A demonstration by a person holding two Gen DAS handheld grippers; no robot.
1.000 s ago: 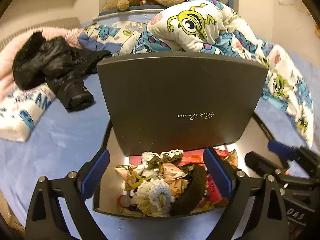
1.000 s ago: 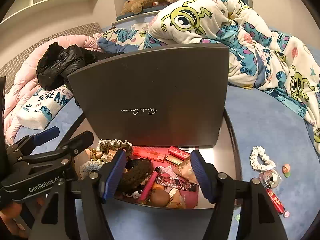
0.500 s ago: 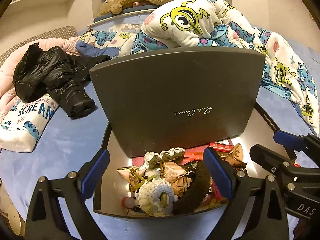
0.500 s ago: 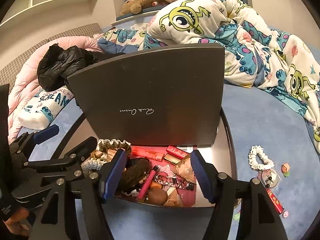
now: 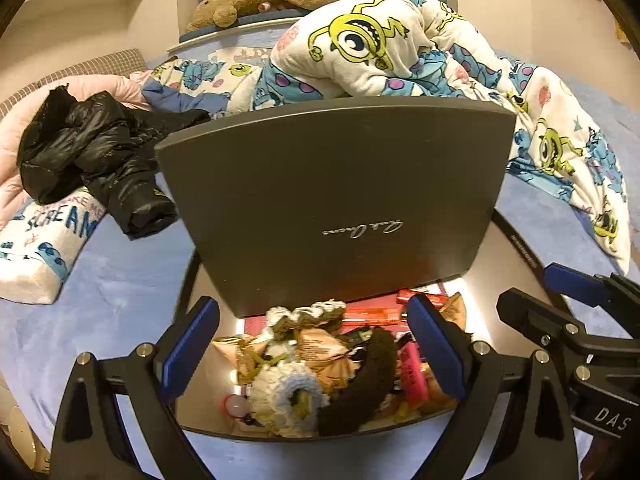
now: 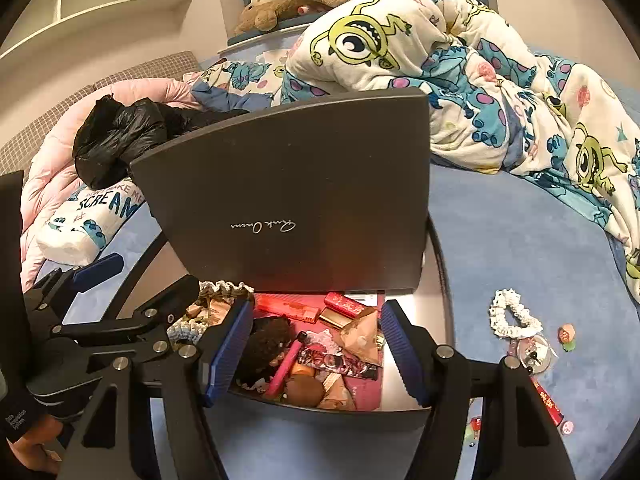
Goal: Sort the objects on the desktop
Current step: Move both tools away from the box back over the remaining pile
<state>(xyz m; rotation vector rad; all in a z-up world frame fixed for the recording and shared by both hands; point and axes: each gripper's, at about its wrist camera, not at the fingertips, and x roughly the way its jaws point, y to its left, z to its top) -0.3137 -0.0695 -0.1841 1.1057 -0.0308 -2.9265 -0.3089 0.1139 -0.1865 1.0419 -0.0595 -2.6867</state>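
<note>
A dark grey box [image 5: 208, 404] sits on the blue bed cover with its lid [image 5: 340, 200] standing up. It holds a white crochet scrunchie [image 5: 288, 396], a black fuzzy scrunchie [image 5: 368, 376], snack packets [image 5: 320, 348], a pink tube [image 6: 286, 364] and red lighters [image 6: 288, 308]. My left gripper [image 5: 312, 320] hangs open over the box's left half with nothing between its fingers. My right gripper [image 6: 316, 320] hangs open over the right half, also with nothing in it. On the cover right of the box lie a white scrunchie [image 6: 514, 318], a clear round case [image 6: 534, 354] and a red stick [image 6: 548, 400].
A black jacket [image 5: 92, 152] and a "SCREAM" pillow [image 5: 44, 248] lie to the left. A monster-print blanket [image 6: 500, 92] is heaped behind and right of the lid [image 6: 296, 200]. A plush toy [image 5: 260, 0] lies at the back. A hand [image 6: 32, 448] holds the left gripper.
The left wrist view has tipped up slightly. Both grippers stay open over the box, and nothing in it has moved.
</note>
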